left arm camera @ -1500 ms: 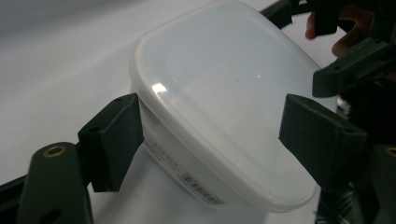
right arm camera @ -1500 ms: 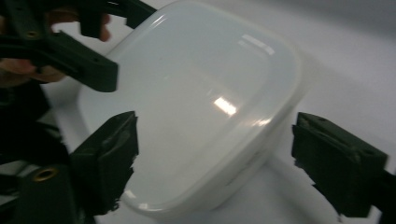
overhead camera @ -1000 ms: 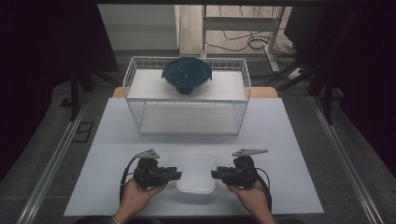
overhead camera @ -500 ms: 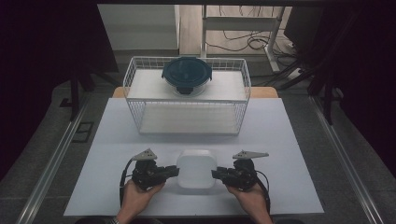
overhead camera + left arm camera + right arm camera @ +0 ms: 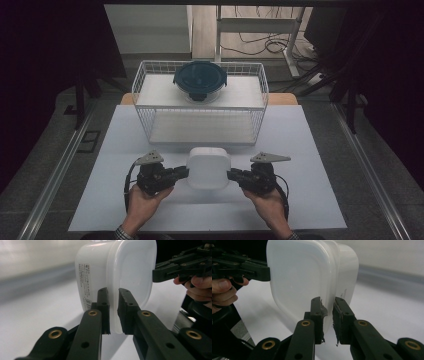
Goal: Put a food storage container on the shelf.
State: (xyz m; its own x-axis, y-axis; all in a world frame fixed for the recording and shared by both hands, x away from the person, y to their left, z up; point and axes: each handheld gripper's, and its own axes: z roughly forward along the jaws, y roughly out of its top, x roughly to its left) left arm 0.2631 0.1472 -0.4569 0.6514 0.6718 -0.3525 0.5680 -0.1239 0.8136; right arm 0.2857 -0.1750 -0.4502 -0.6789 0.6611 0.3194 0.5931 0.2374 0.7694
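Observation:
A white plastic container (image 5: 208,167) hangs between my two grippers above the white table (image 5: 310,200). My left gripper (image 5: 184,172) is shut on its left rim and my right gripper (image 5: 231,175) on its right rim. In the left gripper view the jaws of the left gripper (image 5: 113,312) pinch the thin rim of the container (image 5: 117,270), whose side carries a printed label; the right gripper (image 5: 175,267) shows beyond it. In the right gripper view the right gripper (image 5: 327,317) clamps the opposite rim of the container (image 5: 304,277), with the left gripper (image 5: 244,268) behind.
A white wire basket (image 5: 145,115) stands at the back of the table, just beyond the container. A dark blue lidded bowl (image 5: 200,80) rests on its upper shelf. Bare table lies to both sides of my hands.
The container has come up off the table and moved away from the person toward the basket, turning as it rose. Both grippers moved with it and stayed shut on its rim.

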